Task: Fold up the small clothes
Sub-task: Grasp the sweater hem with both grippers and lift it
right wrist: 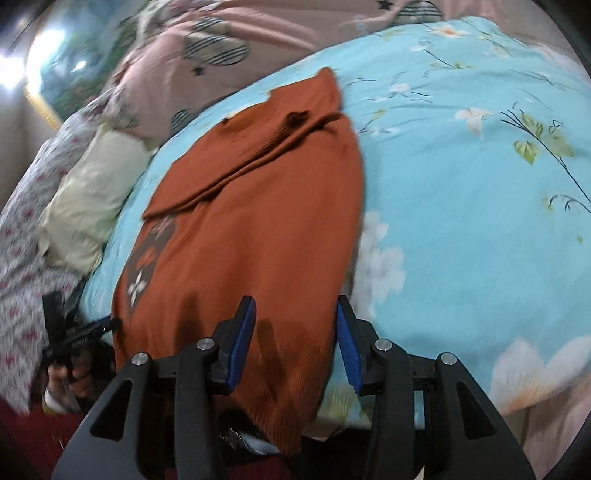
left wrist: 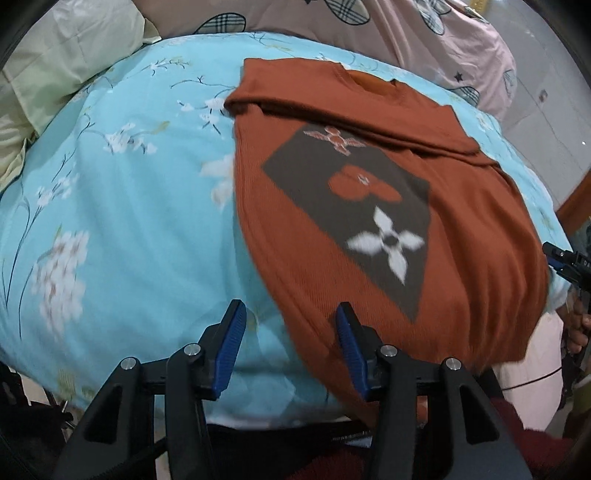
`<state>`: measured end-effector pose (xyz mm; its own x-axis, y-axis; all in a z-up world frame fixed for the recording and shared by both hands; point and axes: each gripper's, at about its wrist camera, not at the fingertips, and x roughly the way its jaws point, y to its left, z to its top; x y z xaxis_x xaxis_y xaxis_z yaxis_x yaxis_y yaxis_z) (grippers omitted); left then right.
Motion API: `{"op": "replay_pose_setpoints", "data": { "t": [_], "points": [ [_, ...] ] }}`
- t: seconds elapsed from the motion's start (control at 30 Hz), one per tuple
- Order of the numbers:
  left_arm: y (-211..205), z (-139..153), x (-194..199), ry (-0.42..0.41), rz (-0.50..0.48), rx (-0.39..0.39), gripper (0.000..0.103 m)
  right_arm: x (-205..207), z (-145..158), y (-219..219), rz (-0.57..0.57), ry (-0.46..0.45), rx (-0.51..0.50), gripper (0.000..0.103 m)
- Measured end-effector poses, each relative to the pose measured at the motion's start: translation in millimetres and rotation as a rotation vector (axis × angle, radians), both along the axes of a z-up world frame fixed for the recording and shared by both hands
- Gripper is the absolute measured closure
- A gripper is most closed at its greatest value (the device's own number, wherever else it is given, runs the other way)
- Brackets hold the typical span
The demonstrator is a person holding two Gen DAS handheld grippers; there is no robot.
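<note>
An orange knit sweater (left wrist: pixel 461 236) with a dark patch and a white flower lies flat on the light blue floral bedspread (left wrist: pixel 122 206), its sleeves folded across the chest. My left gripper (left wrist: pixel 290 314) is open and empty, hovering over the sweater's bottom left corner near the bed's front edge. In the right wrist view the sweater (right wrist: pixel 258 229) runs away from me. My right gripper (right wrist: pixel 295 306) is open and empty above the hem's right side. The right gripper also shows at the right edge of the left wrist view (left wrist: pixel 565 262); the left gripper shows at the left of the right wrist view (right wrist: pixel 74 332).
A pale yellow pillow (left wrist: pixel 48 74) lies at the far left of the bed. A pink quilt with plaid prints (left wrist: pixel 369 33) is bunched along the back. A grey floral cloth (right wrist: pixel 22 229) lies beside the pillow (right wrist: pixel 92 195).
</note>
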<state>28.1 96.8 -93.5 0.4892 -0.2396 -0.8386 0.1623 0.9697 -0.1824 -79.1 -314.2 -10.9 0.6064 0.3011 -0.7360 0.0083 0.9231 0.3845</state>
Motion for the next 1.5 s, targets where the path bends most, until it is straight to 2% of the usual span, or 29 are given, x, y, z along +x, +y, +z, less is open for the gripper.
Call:
{"op": "replay_pose_setpoints", "data": {
  "t": [0.1, 0.17, 0.27, 0.43, 0.53, 0.57, 0.6, 0.63, 0.67, 0.73, 0.83, 0.97, 1.0, 1.03, 1.1, 1.17, 1.27, 1.37, 1.47, 1.5],
  "points": [
    [-2.1, -5.4, -15.5, 0.030, -0.038, -0.006, 0.052, -15.6, -2.9, 6.0, 0.049, -0.008, 0.003, 0.058],
    [-6.1, -17.8, -23.8, 0.094, -0.074, -0.021, 0.054, -22.3, -7.3, 8.0, 0.075, -0.002, 0.012, 0.058],
    [-11.8, -22.3, -37.4, 0.069, -0.082, 0.000, 0.054, -29.4, -17.9, 8.9, 0.103, 0.025, 0.035, 0.058],
    [-16.9, -25.4, -40.5, 0.099, -0.123, -0.099, 0.055, -32.2, -24.9, 10.3, 0.129, 0.012, 0.086, 0.058],
    [-21.3, -28.8, -39.7, 0.099, -0.140, -0.105, 0.057, -31.6, -28.4, 11.0, 0.133, -0.005, 0.120, 0.058],
    [-20.8, -28.5, -37.4, 0.094, -0.143, -0.113, 0.063, -33.1, -28.1, 12.3, 0.135, -0.012, 0.114, 0.067],
    [-19.9, -27.6, -35.1, 0.090, -0.144, -0.119, 0.076, -34.3, -28.7, 12.7, 0.140, -0.011, 0.108, 0.091],
    [-17.8, -27.2, -34.2, 0.090, -0.146, -0.128, 0.086, -35.7, -30.0, 11.8, 0.139, -0.002, 0.107, 0.096],
    [-14.1, -28.2, -32.3, 0.099, -0.145, -0.143, 0.097, -38.2, -30.7, 7.6, 0.127, -0.001, 0.109, 0.096],
    [-7.7, -27.5, -31.3, 0.100, -0.137, -0.169, 0.097, -46.3, -29.4, -5.6, 0.100, -0.019, 0.140, 0.096],
    [-0.3, -18.8, -37.5, 0.059, -0.137, -0.160, 0.098, -55.5, -25.3, -24.8, 0.057, -0.055, 0.203, 0.096],
    [10.0, -16.8, -34.6, 0.053, -0.126, -0.214, 0.098, -51.1, -31.7, -24.8, 0.078, -0.021, 0.229, 0.089],
    [10.0, -18.9, -33.7, 0.062, -0.131, -0.217, 0.097, -50.2, -35.1, -24.6, 0.083, -0.003, 0.228, 0.073],
    [10.6, -20.8, -34.1, 0.070, -0.138, -0.218, 0.097, -49.7, -39.5, -24.7, 0.093, 0.013, 0.233, 0.064],
    [8.1, -26.0, -32.9, 0.094, -0.153, -0.218, 0.091, -54.3, -42.4, -25.9, 0.125, -0.002, 0.267, 0.054],
    [8.2, -32.5, -32.2, 0.120, -0.162, -0.226, 0.084, -55.7, -44.6, -25.2, 0.146, -0.003, 0.268, 0.052],
    [7.6, -37.8, -30.9, 0.139, -0.182, -0.259, 0.079, -52.3, -51.4, -17.9, 0.199, 0.034, 0.244, 0.052],
    [3.5, -40.5, -28.8, 0.142, -0.205, -0.276, 0.078, -44.1, -62.7, -5.1, 0.251, 0.074, 0.221, 0.052],
    [1.5, -41.3, -27.5, 0.137, -0.231, -0.283, 0.078, -36.2, -72.4, 0.8, 0.260, 0.085, 0.254, 0.052],
    [1.0, -41.8, -27.3, 0.136, -0.236, -0.286, 0.078, -36.1, -72.9, 3.8, 0.262, 0.082, 0.247, 0.057]
  ]
}}
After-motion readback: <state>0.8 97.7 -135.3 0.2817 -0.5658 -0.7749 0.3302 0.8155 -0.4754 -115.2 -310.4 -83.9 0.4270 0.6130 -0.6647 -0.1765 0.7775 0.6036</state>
